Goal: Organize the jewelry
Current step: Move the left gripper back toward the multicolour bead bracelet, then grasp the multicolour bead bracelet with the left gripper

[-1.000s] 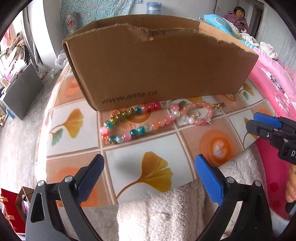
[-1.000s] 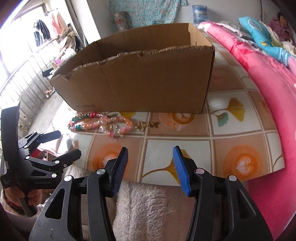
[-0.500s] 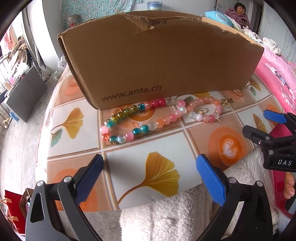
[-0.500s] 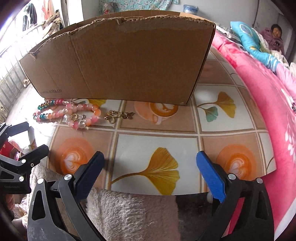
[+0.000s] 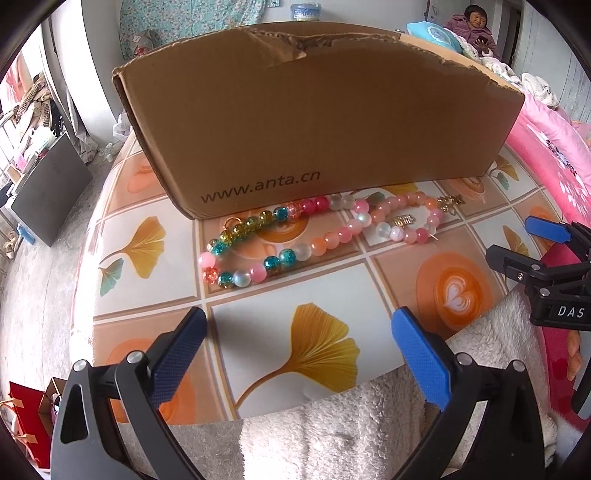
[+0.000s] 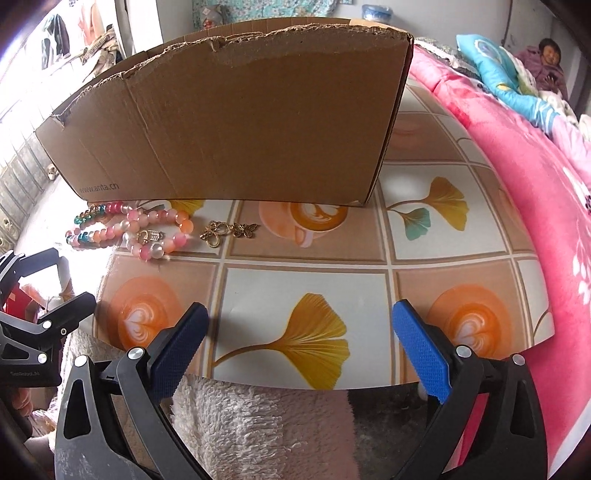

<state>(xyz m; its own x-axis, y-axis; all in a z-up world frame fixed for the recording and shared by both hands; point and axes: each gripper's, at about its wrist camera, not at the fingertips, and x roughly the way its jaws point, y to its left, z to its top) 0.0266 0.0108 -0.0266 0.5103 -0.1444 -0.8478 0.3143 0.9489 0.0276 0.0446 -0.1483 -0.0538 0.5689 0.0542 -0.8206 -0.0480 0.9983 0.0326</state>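
A multicoloured bead bracelet (image 5: 255, 240) lies on the tiled tabletop in front of a brown cardboard box (image 5: 314, 122). Touching its right end is a pink bead bracelet (image 5: 402, 218) with a small gold charm. A gold butterfly pendant (image 6: 229, 230) rests just right of the pink bracelet (image 6: 159, 236), below the box (image 6: 229, 122). My left gripper (image 5: 295, 350) hovers open over the table's near edge, short of the beads, with nothing between its fingers. My right gripper (image 6: 299, 343) is open and empty too, over the near edge to the right of the jewelry.
A pink quilt (image 6: 517, 177) on a bed borders the table on the right. A fluffy white fabric (image 6: 258, 424) sits below the near table edge. A person (image 5: 476, 22) sits far back on the bed. Red bags (image 5: 26, 413) stand on the floor at left.
The right gripper's jaws opened from about half spread to wide. It dropped lower, so the box now looms taller in its view. The left gripper stayed put.
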